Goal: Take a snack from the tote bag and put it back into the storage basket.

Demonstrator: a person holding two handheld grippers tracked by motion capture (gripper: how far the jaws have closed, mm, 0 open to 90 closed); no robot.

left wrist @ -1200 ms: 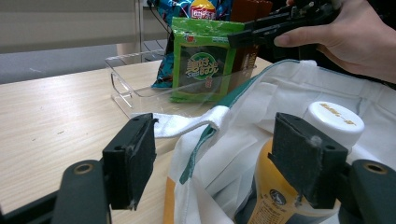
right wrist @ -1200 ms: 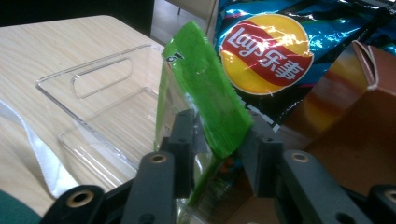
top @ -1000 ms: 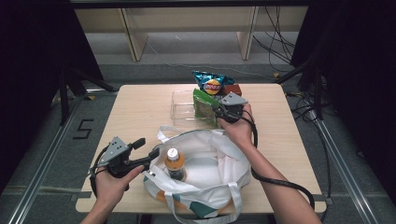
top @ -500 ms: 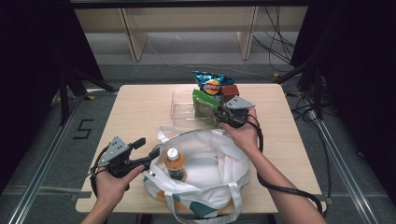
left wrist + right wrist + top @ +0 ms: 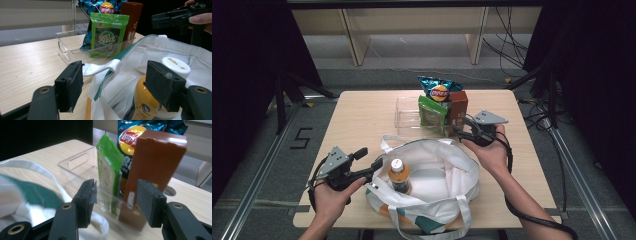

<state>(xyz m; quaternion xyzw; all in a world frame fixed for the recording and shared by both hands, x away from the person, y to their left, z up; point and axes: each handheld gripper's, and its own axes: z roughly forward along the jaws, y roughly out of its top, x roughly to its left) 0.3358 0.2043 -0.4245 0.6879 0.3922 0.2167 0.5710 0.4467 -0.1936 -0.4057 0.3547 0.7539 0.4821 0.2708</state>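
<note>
Right gripper (image 5: 460,128): held just in front of the clear tray (image 5: 408,116) at the far middle of the desk (image 5: 357,110), jaws spread and just now widening, nothing between the pads; its own view looks past both pads at the tray wall and the brown box (image 5: 153,172) beyond. Left gripper (image 5: 373,161): at the near left of the desk, jaws spread, straddling the rim of the white tote bag (image 5: 432,175); the left gripper view shows the cloth edge between the pads, though whether they press on it cannot be told. Brown box: upright in the tray, long axis vertical, at the tray's right end, nearest the right gripper. Green snack packet (image 5: 432,114): upright, leaning against the tray's front wall, just left of the box. Blue chip bag (image 5: 439,89): upright behind both, its top rising above them. Tote bag: lying open at the near middle of the desk, mouth upward, green trim along the hem. Orange drink bottle (image 5: 398,174): standing upright inside the bag, white cap up. The high view gives the whole layout; the left gripper view shows the print on the packet's face and on the bottle cap; the right gripper view shows the tray's cut-out handle.
</note>
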